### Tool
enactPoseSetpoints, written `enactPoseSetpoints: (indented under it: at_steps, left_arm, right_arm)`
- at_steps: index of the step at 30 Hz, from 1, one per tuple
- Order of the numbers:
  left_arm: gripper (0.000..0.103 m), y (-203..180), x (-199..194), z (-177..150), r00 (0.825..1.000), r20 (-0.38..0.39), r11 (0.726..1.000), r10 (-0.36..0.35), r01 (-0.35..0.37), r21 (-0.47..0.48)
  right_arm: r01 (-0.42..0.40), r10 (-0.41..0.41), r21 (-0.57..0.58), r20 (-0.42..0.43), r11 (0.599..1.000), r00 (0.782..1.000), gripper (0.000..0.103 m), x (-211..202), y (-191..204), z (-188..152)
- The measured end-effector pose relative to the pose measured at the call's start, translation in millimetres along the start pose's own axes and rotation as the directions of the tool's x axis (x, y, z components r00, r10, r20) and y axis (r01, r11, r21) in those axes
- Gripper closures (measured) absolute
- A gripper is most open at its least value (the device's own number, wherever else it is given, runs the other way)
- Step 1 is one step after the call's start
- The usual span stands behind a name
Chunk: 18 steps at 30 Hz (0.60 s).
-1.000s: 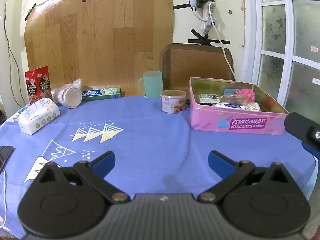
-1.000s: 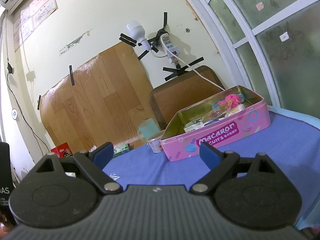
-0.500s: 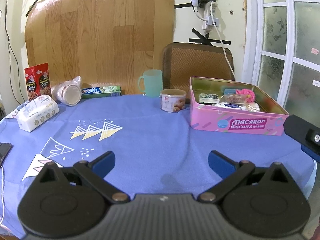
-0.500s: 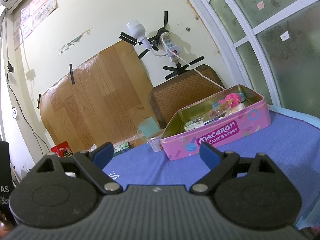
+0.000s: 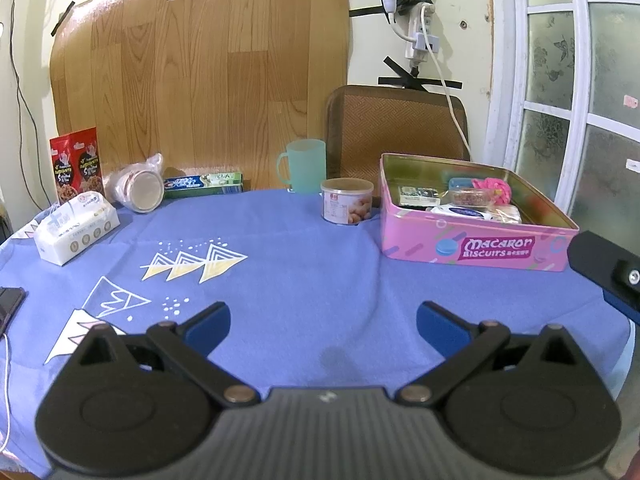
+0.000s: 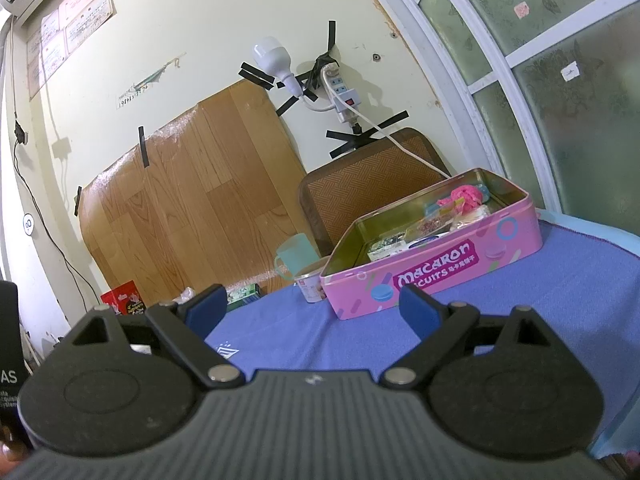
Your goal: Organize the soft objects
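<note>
Pink fluffy thing sits in the macaron tin on my bench, left tongs and right tongs both spread, holding nothing.

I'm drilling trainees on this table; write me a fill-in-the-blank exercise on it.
1. The tin reads "Macaron ____".
2. The mug behind the can is ____ in colour.
3. Both the left gripper and the right gripper hold ____.
4. The tablecloth is ____.

Missing words: Biscuits; green; nothing; blue
</note>
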<state>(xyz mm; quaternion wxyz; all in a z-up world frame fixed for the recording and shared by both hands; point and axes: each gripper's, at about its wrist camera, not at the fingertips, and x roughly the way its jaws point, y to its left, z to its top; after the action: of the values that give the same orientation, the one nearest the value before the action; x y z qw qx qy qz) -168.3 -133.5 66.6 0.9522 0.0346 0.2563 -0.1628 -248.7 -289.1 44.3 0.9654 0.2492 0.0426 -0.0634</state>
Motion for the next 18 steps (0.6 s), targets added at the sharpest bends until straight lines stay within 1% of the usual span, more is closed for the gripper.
enactPoseSetpoints:
  at_steps: [18]
  left_arm:
    - [0.0, 1.8, 1.3, 0.7, 1.0, -0.005, 1.0, -0.001, 0.001, 0.001]
  right_arm:
    - [-0.002, 0.002, -0.001, -0.004, 1.0, 1.0, 0.008, 1.7, -0.8, -1.0]
